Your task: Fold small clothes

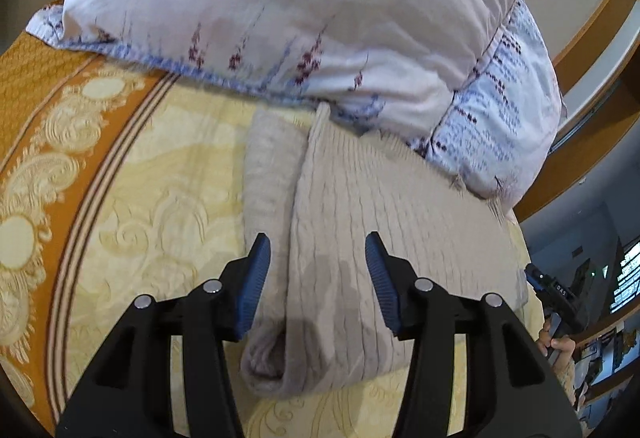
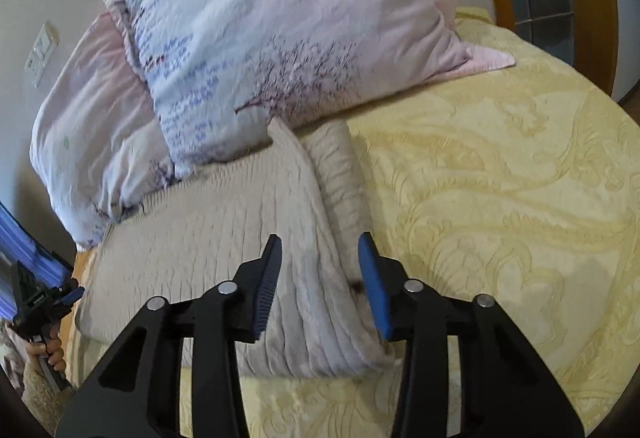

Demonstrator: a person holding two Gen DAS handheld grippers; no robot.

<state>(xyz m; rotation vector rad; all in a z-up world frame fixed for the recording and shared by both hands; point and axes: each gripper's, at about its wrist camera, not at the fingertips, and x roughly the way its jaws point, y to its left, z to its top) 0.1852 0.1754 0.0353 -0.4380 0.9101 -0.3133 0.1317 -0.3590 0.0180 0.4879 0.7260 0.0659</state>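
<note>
A beige ribbed knit garment lies folded on the yellow bedspread, its far end against the pillows. My left gripper is open and hovers over its left fold, a sleeve roll just past the left finger. The garment also shows in the right wrist view. My right gripper is open above its right edge, where a folded sleeve lies. Neither gripper holds anything.
Floral pink-and-white pillows lean at the head of the bed. The yellow patterned bedspread has an orange border. A wooden frame stands to the right. The other gripper shows at each view's edge.
</note>
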